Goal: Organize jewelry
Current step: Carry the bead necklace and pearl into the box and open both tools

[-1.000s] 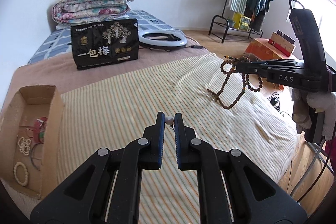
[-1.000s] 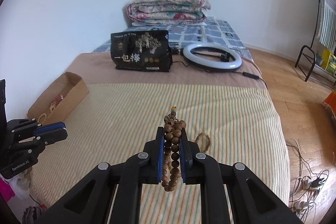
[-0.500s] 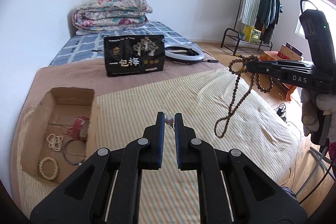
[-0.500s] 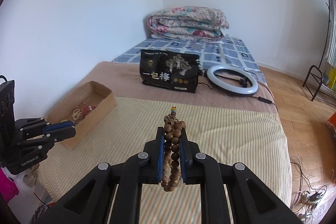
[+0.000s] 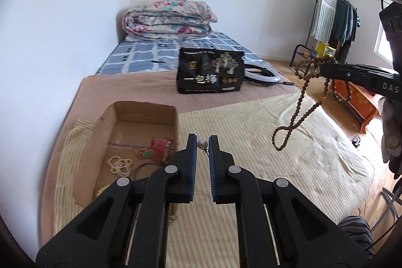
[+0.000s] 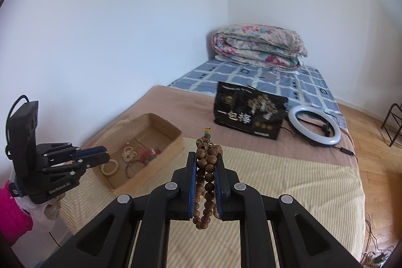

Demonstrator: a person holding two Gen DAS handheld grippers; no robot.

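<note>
While the wooden bead necklace (image 6: 206,182) hangs in the air over the striped blanket (image 6: 289,182), your right gripper (image 6: 206,162) is clenched on a bunch of its beads, with a long loop (image 5: 289,127) dangling free below the fingers in the left wrist view. Your left gripper (image 5: 201,142) pinches a small pearl earring (image 5: 202,144) between its fingertips, held just to the right of the cardboard box (image 5: 145,109). That box sits at the blanket's left edge and holds a white bead bracelet (image 6: 109,166), a pale bead strand (image 5: 120,165), a dark bangle (image 6: 130,170) and a red pendant (image 5: 158,146). Beyond it on the bed lie a black printed bag (image 5: 210,74), a ring light (image 6: 314,126) and a folded floral quilt (image 5: 168,19)
</note>
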